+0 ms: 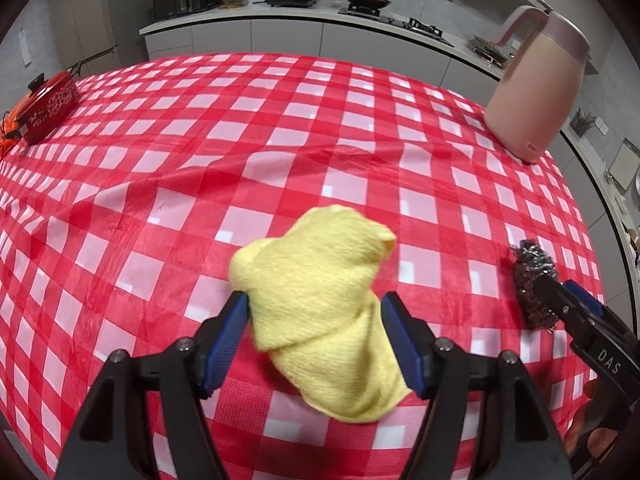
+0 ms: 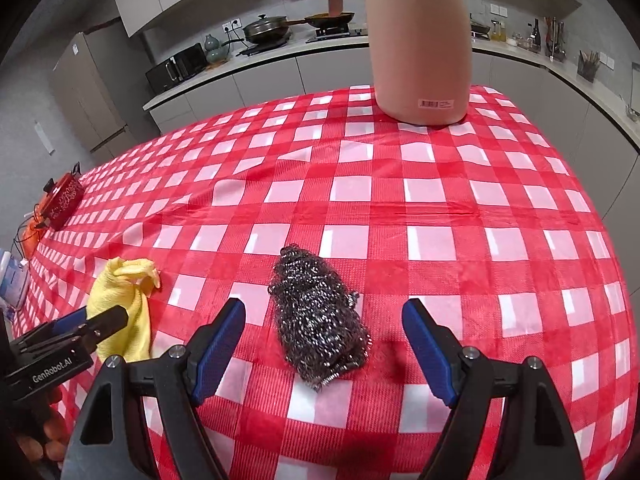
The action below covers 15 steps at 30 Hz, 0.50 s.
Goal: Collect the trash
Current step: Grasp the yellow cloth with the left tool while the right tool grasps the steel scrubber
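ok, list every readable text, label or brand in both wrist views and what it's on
"DAS": on the black body of the right gripper, seen from the left wrist view.
"GenRobot.AI": on the black body of the left gripper, seen from the right wrist view.
Barcode sticker near the base of the pink kettle: print too small to read.
White pattern on the red pot: decoration, no legible words.

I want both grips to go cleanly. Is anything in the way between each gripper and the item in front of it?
Nothing visible. The crumpled yellow cloth lies between the left gripper's open jaws; the steel wool scrubber lies between the right gripper's open jaws, only checkered tablecloth around them.
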Tool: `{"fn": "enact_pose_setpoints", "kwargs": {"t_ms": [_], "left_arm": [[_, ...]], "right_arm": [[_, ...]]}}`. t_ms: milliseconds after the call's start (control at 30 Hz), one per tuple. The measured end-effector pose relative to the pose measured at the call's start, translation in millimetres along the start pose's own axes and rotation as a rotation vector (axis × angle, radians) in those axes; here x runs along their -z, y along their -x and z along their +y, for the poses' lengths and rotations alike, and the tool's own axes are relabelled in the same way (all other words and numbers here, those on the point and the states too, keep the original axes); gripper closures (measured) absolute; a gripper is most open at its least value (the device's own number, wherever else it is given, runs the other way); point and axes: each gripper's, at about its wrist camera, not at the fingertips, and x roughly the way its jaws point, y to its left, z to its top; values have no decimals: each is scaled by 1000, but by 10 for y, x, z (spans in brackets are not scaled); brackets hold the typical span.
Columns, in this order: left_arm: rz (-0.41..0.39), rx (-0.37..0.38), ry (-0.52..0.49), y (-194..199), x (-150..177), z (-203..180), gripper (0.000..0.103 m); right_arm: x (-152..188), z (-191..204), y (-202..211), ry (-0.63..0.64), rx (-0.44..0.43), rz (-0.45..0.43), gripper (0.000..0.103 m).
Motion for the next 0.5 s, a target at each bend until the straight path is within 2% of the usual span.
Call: {"fn": "enact_pose_setpoints", "kwargs": {"t_ms": [233,300,400,433,500], "left_arm": [[16,18,-2,-119,14,15,35],[7,18,2,-118,30,16,37],[-20,27,-1,-103,32,9,47],[-28,28,-4,-100,31,5,50],[-41,27,-12,-90,32,-1,55]], "right_arm": [[-4,-5,-77,8,8,4,21],[-4,-3,-82,9,3,3,29],[-2,11,-103,13,-8,11,38],[-1,20,-109,16,-11,13,51],[2,38,-128,22,-17,22,53]]}}
